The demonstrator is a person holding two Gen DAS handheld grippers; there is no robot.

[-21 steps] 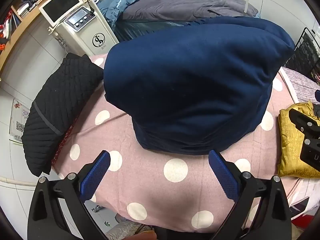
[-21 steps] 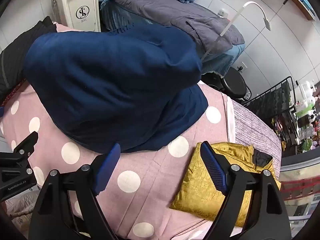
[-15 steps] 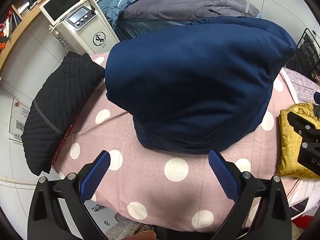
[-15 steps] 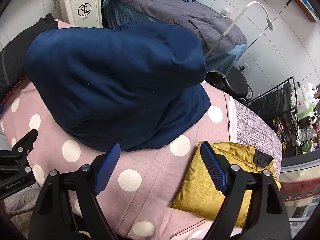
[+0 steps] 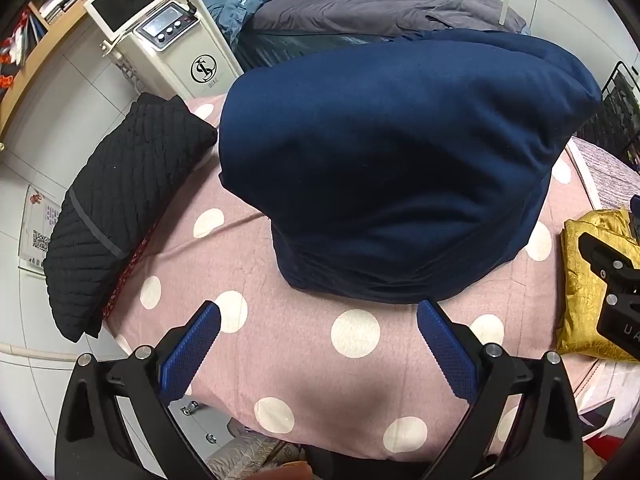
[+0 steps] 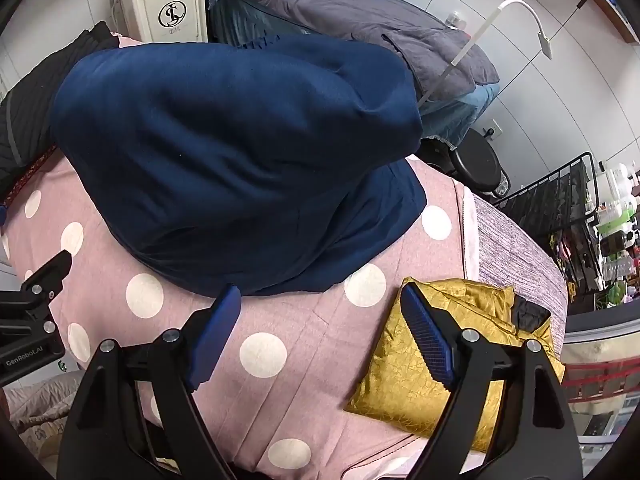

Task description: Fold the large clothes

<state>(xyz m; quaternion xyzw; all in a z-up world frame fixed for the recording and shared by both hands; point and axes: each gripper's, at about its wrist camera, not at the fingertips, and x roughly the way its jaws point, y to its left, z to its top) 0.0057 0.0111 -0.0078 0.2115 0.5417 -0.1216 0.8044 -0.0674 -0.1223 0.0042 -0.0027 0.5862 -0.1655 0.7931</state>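
Black tongs (image 5: 318,320), blue textured pads (image 5: 190,350), silver screws.

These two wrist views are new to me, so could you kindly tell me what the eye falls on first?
A bulky navy blue garment fills the middle, heaped on the pink polka-dot cover. A black quilted garment drapes over the cover's left edge, and a folded gold garment lies at the right. Both the left gripper and the right gripper hang open above the cover, jaws empty.

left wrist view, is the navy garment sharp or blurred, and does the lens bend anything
Left wrist view: navy garment is sharp, evenly lit, no glare; fisheye bows the polka-dot sheet and wall tiles. Right wrist view: equally sharp, same bowing, dark corners.
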